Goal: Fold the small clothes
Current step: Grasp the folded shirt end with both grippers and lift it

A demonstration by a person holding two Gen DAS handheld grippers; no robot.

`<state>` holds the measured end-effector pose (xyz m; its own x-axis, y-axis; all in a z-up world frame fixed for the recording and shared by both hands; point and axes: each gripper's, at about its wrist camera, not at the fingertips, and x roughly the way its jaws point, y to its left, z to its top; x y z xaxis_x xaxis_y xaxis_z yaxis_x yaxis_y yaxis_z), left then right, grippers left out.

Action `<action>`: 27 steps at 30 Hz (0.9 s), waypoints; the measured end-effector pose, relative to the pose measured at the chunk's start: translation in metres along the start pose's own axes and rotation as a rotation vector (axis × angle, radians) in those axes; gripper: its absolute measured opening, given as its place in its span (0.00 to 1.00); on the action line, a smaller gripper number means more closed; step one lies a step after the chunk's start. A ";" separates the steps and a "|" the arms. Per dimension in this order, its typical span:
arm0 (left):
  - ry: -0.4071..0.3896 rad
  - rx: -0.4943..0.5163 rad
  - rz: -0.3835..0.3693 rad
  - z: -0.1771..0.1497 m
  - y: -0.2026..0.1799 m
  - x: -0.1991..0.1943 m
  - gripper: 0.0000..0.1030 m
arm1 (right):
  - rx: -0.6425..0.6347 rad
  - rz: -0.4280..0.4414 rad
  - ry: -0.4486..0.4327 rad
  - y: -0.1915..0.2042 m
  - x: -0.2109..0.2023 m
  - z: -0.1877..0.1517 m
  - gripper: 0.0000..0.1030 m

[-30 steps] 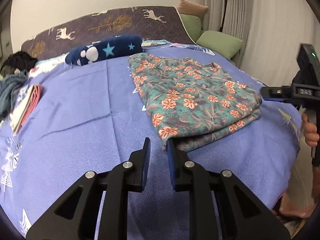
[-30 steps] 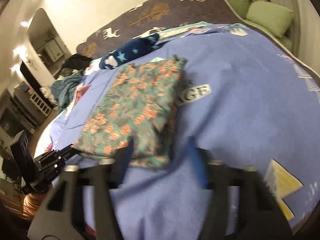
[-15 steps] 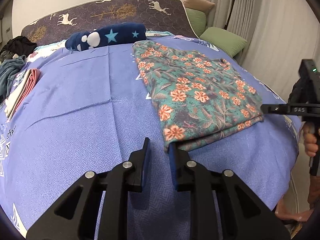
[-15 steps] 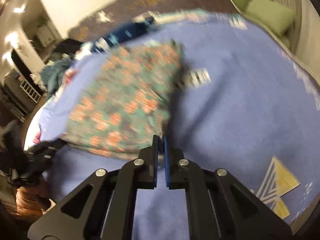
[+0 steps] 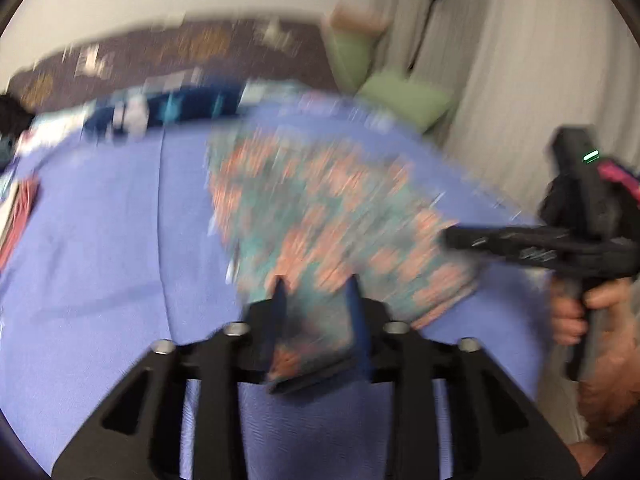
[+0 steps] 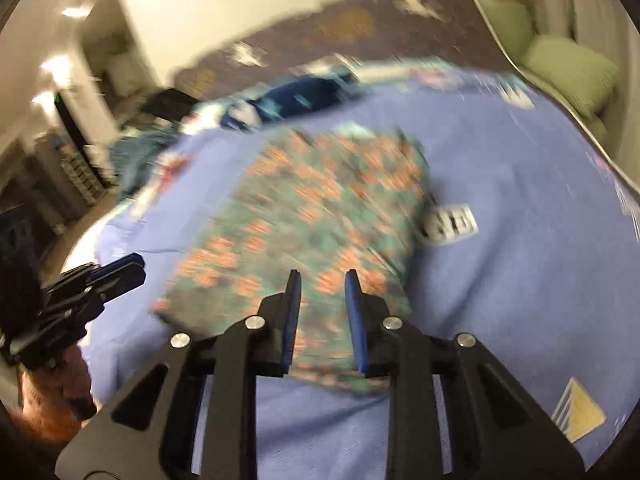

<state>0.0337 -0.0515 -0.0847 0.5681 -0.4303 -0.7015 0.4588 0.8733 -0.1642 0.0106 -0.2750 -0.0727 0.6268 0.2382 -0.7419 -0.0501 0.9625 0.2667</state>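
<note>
Floral garment [image 5: 320,208], folded flat, several layers, lies on blue bedsheet [image 5: 100,240], near bed's front edge. Soft, light, limp judging by look; layers likely to slide apart if pinched singly. Best hold: both front corners, all layers together.

Left tongs [image 5: 316,292] straddle front-left corner of garment, jaws partway apart and just been opening, cloth between, pads not pressing.

Right tongs [image 6: 320,292] over front-right corner, jaws also partway apart, just reopened after closing; cloth below, not gripped.

Star-print pillow [image 6: 296,96] beyond garment, green cushions [image 6: 568,68] further right. Frames blurred.
</note>
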 end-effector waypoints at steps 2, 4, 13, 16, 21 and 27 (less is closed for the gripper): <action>-0.008 0.014 0.003 -0.010 0.001 0.009 0.35 | 0.050 0.030 0.012 -0.011 0.008 -0.009 0.18; -0.016 0.024 -0.015 -0.009 -0.002 0.003 0.43 | 0.003 0.013 -0.013 -0.008 0.003 -0.015 0.18; -0.086 0.018 -0.019 0.017 -0.002 -0.014 0.45 | 0.009 0.059 0.074 -0.013 0.010 -0.004 0.22; -0.108 0.030 0.044 0.035 -0.001 -0.006 0.45 | 0.043 0.110 0.102 -0.021 0.009 0.000 0.22; -0.065 -0.065 -0.066 0.065 0.014 0.017 0.45 | -0.036 0.068 -0.027 -0.006 -0.012 0.015 0.18; 0.057 -0.072 -0.080 0.056 0.019 0.064 0.59 | -0.005 0.103 -0.025 -0.006 0.013 0.032 0.16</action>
<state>0.1167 -0.0752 -0.0935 0.4906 -0.4877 -0.7222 0.4501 0.8514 -0.2692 0.0441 -0.2821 -0.0646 0.6375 0.3325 -0.6950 -0.1193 0.9338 0.3373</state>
